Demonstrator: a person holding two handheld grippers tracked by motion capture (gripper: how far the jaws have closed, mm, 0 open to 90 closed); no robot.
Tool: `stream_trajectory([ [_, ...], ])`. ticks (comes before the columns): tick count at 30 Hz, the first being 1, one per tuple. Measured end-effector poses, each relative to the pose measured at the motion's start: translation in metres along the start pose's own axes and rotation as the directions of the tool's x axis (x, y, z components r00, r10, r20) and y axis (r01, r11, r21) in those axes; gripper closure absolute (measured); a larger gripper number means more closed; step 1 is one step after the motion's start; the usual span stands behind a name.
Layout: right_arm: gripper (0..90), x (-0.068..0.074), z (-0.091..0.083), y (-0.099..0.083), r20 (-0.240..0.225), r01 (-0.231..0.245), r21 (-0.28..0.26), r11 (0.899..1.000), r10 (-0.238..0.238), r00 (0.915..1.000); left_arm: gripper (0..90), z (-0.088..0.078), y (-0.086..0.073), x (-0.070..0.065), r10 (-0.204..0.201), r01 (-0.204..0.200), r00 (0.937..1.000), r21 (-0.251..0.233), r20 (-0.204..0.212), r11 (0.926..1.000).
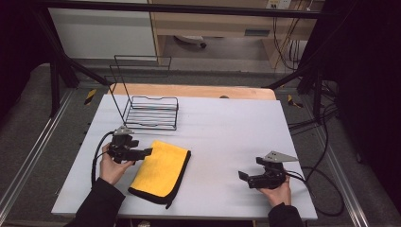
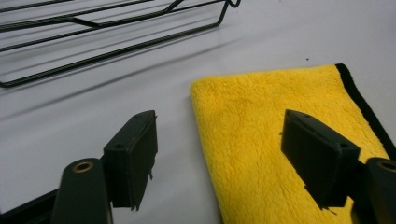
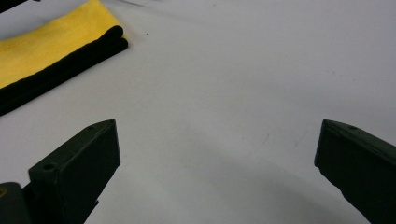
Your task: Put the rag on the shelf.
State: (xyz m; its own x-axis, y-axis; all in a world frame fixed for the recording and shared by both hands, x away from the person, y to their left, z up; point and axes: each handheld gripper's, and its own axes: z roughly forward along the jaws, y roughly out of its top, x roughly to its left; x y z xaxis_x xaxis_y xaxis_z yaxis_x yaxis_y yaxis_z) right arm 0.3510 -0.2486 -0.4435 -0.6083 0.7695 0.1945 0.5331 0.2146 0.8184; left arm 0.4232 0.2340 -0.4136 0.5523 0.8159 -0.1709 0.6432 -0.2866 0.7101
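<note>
Right up against the lens in the left gripper view, your left gripper [image 2: 219,158] has its two black jaws spread wide with nothing between them: one hangs over bare table, the other over the yellow cloth [image 2: 275,140]. The cloth's near edge runs up between the jaws, and its black trim [image 2: 366,109] follows the far side. Beyond it lies the base of the black wire rack [image 2: 107,42], apart from the cloth.

From the high view, your left gripper [image 1: 144,152] sits at the cloth's [image 1: 161,172] upper left corner, tips just at its edge, your left hand [image 1: 111,168] wrapped round the body. The cloth lies folded, angled on the white table [image 1: 227,123], left of centre. The rack [image 1: 151,112] stands behind it, tall wire back rising toward the far edge.

Over on the right, your right gripper [image 1: 246,177] is well apart from the cloth, held low by your right hand [image 1: 276,191], pointing left across open tabletop. In the right gripper view its jaws gape wide too, empty, the right gripper [image 3: 217,172] above plain white surface, with the cloth's folded black edge [image 3: 65,70] off in the far left corner.
</note>
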Motion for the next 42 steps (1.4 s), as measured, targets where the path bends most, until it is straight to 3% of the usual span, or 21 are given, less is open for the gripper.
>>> stream_trajectory([
  [9,0.8,0.000,0.001,0.000,-0.003,-0.003,0.004,1.000,0.003,1.0000,53.5,0.030,0.001,0.009,0.003,-0.002,0.9998,0.054,-0.021,0.9985],
  [12,0.9,0.000,0.002,0.000,-0.005,-0.006,0.008,1.000,0.006,1.0000,57.9,0.035,0.000,0.011,-0.006,0.006,1.0000,0.056,0.006,0.9984],
  [16,1.1,0.001,0.003,0.001,-0.002,-0.011,0.007,1.000,0.011,0.9999,64.9,0.038,0.000,0.009,0.011,-0.011,0.9999,0.047,0.011,0.9988],
  [19,1.4,0.001,0.003,0.001,0.000,-0.016,0.008,1.000,0.016,0.9999,70.2,0.041,0.000,0.008,0.001,-0.003,0.9997,0.053,0.025,0.9986],
  [30,2.9,0.016,0.019,0.014,0.015,-0.022,0.004,1.000,0.022,0.9997,76.1,0.042,-0.001,0.005,0.007,-0.008,0.9998,0.062,0.016,0.9980],
  [37,4.6,0.039,0.043,0.034,0.008,-0.007,0.013,1.000,0.007,0.9999,76.3,0.043,-0.002,0.004,0.015,-0.016,0.9998,0.062,0.015,0.9979],
  [42,6.8,0.058,0.067,0.048,-0.008,-0.023,0.018,1.000,0.023,0.9997,76.2,0.043,-0.002,0.004,0.026,-0.027,0.9996,0.057,0.012,0.9980],
])
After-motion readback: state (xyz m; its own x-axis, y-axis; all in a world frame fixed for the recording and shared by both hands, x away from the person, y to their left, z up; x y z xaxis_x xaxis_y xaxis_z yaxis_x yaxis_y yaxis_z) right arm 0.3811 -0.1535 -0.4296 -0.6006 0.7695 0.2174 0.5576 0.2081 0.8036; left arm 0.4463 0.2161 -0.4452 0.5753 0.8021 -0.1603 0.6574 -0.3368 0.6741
